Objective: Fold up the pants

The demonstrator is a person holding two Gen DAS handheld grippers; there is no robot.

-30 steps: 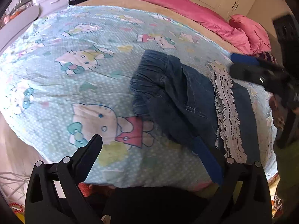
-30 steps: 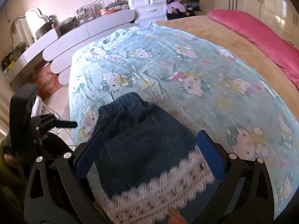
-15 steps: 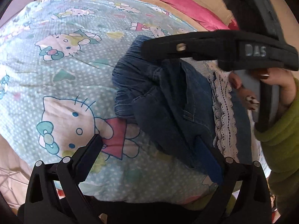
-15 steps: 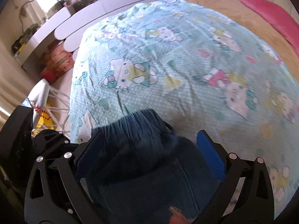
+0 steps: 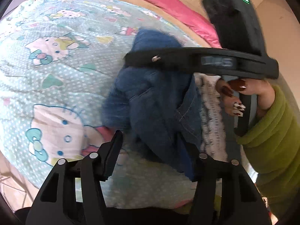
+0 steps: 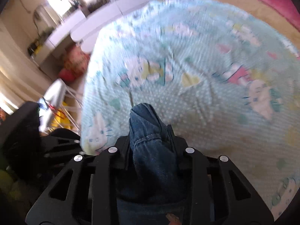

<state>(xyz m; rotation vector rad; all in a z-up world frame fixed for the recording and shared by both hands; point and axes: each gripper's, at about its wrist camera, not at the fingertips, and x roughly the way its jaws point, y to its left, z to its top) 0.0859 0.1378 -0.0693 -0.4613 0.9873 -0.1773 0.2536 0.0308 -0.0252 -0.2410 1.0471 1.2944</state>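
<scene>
The pants (image 5: 159,101), dark blue denim with a white lace hem (image 5: 211,112), lie bunched on a bed under a pale blue cartoon-cat sheet (image 5: 61,71), near the sheet's front edge.

Right tongs (image 6: 151,131): the jaws have just been closing and now pinch a gathered fold of the pants between both fingers; in the right wrist view the denim fills the gap and sticks out beyond the tips. That view is motion-blurred. In the left wrist view the same tool crosses over the pants from the right, held by a hand (image 5: 243,93) in a green sleeve (image 5: 271,131).

Left tongs (image 5: 151,146): the jaws have just been closing and stand partly drawn in. The right finger lies against the lower edge of the pants; the left finger stands over bare sheet, apart from the denim. No pinch is visible.

Surroundings: a pink blanket (image 5: 168,5) lies along the far side of the bed on a tan cover (image 6: 262,13). A white bench (image 6: 105,18) with blurred items on it stands beyond the bed's foot. No container contents can be made out.
</scene>
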